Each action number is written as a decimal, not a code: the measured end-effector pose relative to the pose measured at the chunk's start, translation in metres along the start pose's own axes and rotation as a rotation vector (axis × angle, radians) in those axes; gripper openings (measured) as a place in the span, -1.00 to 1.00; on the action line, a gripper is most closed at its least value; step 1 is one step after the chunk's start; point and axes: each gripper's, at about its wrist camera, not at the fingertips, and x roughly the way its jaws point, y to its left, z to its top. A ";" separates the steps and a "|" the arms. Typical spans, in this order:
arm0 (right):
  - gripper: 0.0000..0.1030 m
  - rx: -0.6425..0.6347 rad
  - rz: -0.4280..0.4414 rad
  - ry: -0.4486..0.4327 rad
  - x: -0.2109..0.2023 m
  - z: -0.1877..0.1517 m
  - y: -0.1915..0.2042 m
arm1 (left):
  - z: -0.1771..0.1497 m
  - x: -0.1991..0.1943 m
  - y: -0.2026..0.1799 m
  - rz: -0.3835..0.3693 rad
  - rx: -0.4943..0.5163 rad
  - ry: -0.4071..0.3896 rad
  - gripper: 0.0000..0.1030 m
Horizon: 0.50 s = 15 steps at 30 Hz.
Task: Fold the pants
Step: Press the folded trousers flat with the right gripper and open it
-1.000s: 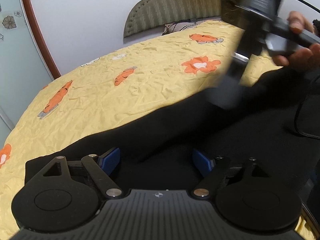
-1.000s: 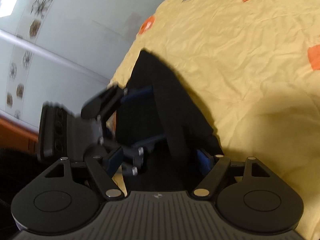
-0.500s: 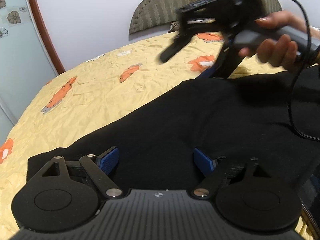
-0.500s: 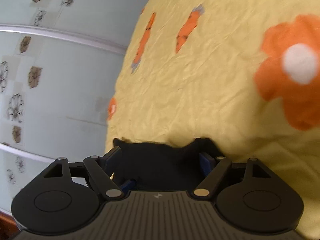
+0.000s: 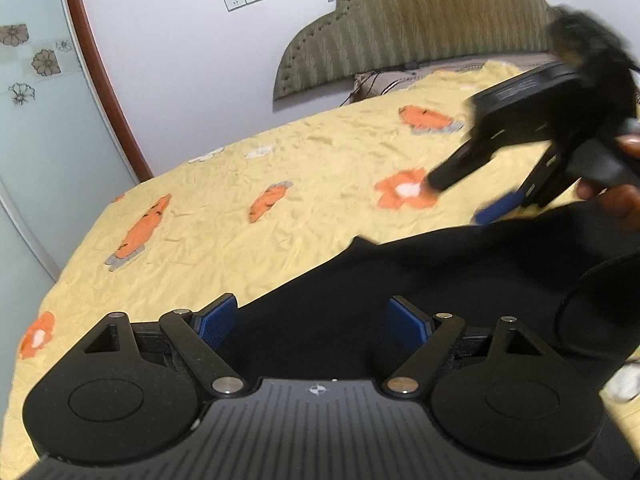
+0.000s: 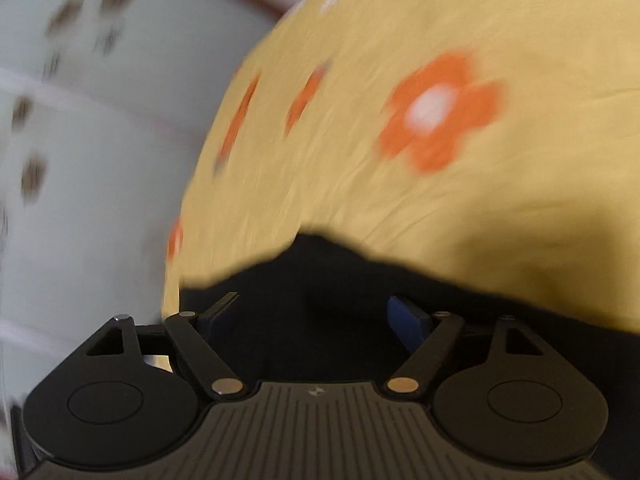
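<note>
Left wrist view: left gripper [image 5: 312, 320] low over black pants [image 5: 420, 280], blue pads spread apart, nothing between them but cloth below. Pants lie flat on the bed [image 5: 280, 184], yellow sheet with orange flowers, headboard [image 5: 408, 28] behind. Right gripper [image 5: 464, 196] blurred at upper right, fingers parted, above the pants' far edge. Right wrist view: blurred; right gripper [image 6: 316, 316] spread wide and holding nothing, pants [image 6: 320, 280] edge beneath, bed [image 6: 400, 160] beyond.

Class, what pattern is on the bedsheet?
Yellow bedsheet with orange flowers; clearest in left wrist view.
</note>
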 end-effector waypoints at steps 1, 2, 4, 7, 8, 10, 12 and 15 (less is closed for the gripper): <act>0.58 -0.039 -0.029 -0.081 -0.023 -0.005 0.003 | 0.002 -0.004 -0.003 -0.013 -0.006 -0.004 0.65; 0.60 -0.085 -0.062 -0.154 -0.049 -0.012 0.004 | 0.005 -0.007 -0.008 -0.021 -0.008 -0.011 0.66; 0.60 -0.150 -0.147 -0.269 -0.105 -0.034 0.002 | 0.009 -0.010 -0.019 -0.037 0.008 -0.018 0.66; 0.60 -0.179 -0.383 -0.436 -0.189 -0.081 -0.013 | 0.013 -0.013 -0.034 -0.080 0.026 -0.025 0.66; 0.60 -0.164 -0.469 -0.498 -0.219 -0.096 -0.022 | 0.014 -0.015 -0.039 -0.093 0.028 -0.027 0.66; 0.60 -0.086 -0.663 -0.641 -0.284 -0.127 -0.038 | 0.015 -0.018 -0.050 -0.116 0.026 -0.035 0.66; 0.66 0.006 -0.796 -0.804 -0.345 -0.160 -0.054 | 0.017 -0.019 -0.061 -0.141 0.017 -0.033 0.66; 0.86 0.130 -0.774 -0.931 -0.403 -0.196 -0.083 | 0.019 -0.023 -0.078 -0.165 0.013 -0.027 0.66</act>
